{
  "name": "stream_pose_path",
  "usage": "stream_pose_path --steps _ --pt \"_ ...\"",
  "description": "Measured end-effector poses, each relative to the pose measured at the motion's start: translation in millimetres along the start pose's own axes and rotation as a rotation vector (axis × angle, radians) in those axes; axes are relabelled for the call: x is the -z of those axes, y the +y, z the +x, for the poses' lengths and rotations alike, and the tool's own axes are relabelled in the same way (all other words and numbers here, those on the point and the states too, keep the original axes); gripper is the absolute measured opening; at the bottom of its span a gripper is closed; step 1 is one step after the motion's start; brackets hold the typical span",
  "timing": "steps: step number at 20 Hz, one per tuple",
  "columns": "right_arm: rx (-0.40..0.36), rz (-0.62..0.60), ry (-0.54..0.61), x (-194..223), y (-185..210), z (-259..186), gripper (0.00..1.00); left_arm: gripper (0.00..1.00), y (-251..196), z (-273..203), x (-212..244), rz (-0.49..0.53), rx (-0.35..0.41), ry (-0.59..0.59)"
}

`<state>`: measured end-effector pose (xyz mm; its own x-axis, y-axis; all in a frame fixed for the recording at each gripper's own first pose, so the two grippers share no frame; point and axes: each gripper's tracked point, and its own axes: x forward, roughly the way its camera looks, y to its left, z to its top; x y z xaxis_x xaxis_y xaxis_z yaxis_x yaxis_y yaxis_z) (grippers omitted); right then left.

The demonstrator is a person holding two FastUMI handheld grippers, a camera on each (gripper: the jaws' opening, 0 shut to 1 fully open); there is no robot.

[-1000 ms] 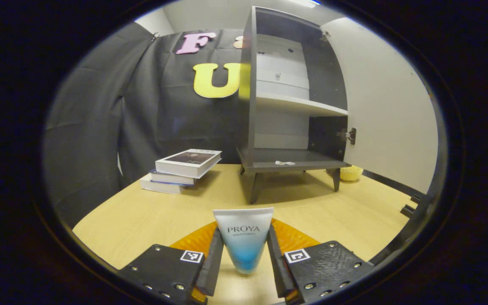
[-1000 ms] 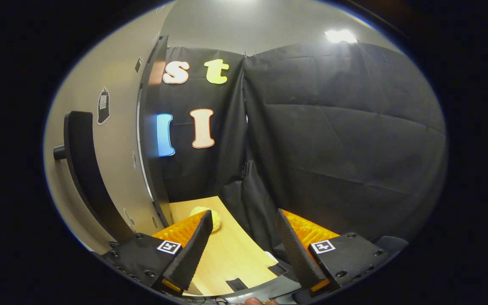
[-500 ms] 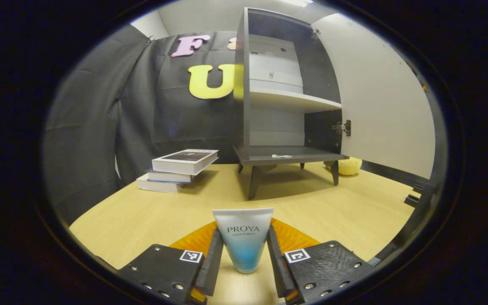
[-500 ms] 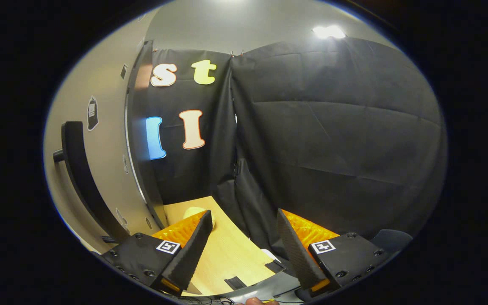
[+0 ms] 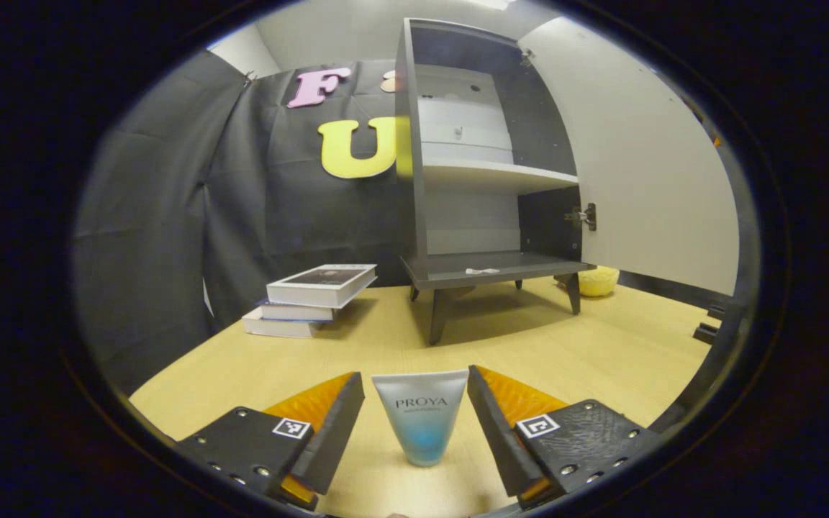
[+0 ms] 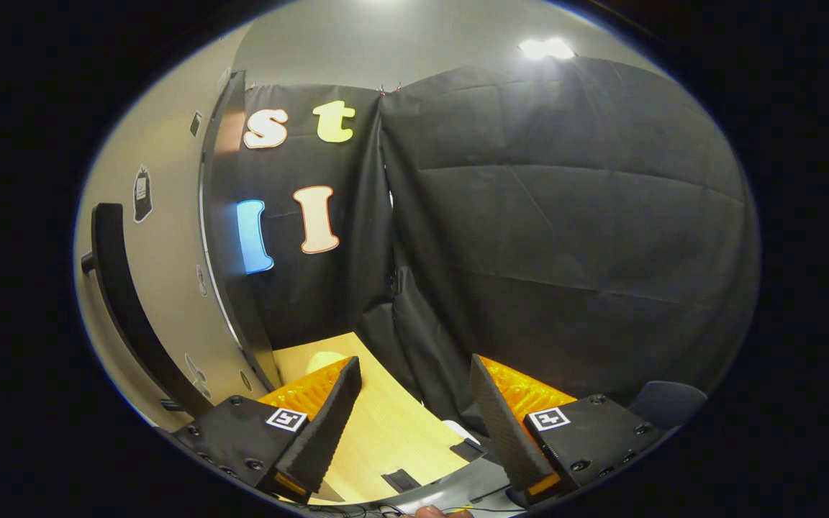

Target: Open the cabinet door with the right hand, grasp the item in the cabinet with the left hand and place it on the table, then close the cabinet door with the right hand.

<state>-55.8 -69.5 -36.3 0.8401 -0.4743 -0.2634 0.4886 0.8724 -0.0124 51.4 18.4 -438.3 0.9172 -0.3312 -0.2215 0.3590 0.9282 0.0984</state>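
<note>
Lighting: you get even overhead light, with a ceiling lamp (image 6: 545,48) glaring top right. Soft shadow under the cabinet (image 5: 458,165). Focus sharp; edges bend strongly, fisheye.

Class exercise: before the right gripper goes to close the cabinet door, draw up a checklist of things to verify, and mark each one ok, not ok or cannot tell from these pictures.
1. Tube standing upright on the table: ok.
2. Left gripper open, fingers clear of the tube: ok.
3. Right gripper open and holding nothing: ok.
4. Cabinet door closed: not ok, it stands wide open.
5. Door handle within the right gripper's view: ok.
6. Tube outside the door's swing: cannot tell.
</note>
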Motion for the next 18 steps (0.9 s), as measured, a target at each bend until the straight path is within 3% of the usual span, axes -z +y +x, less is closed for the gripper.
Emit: stream_pose_path --steps 6,10,13,14,15,18 --pt "0.020 0.041 -0.061 -17.6 -17.8 1.7 0.92 0.88 12.5 -40.7 -56.4 -0.073 -0.036 0.004" --pt "0.021 0.021 -0.103 -24.1 -24.9 -6.0 0.92 0.88 19.5 -71.3 -124.0 -0.051 -0.028 -0.022" --pt "-0.016 0.069 -0.110 -26.2 -19.9 -16.0 0.98 0.88 31.1 -84.7 -179.5 -0.021 -0.045 -0.037" --pt "-0.031 0.082 -0.117 -29.9 -18.3 -18.7 0.93 0.87 33.3 -85.9 -195.7 -0.010 -0.050 -0.033" --pt "-0.046 0.087 -0.125 -33.6 -16.7 -20.9 0.98 0.88 35.2 -86.7 -208.4 -0.004 -0.057 -0.020" --pt "-0.084 0.076 -0.155 -46.0 -11.4 -29.1 0.92 0.88 38.0 -85.1 -246.3 -0.027 -0.069 0.009"
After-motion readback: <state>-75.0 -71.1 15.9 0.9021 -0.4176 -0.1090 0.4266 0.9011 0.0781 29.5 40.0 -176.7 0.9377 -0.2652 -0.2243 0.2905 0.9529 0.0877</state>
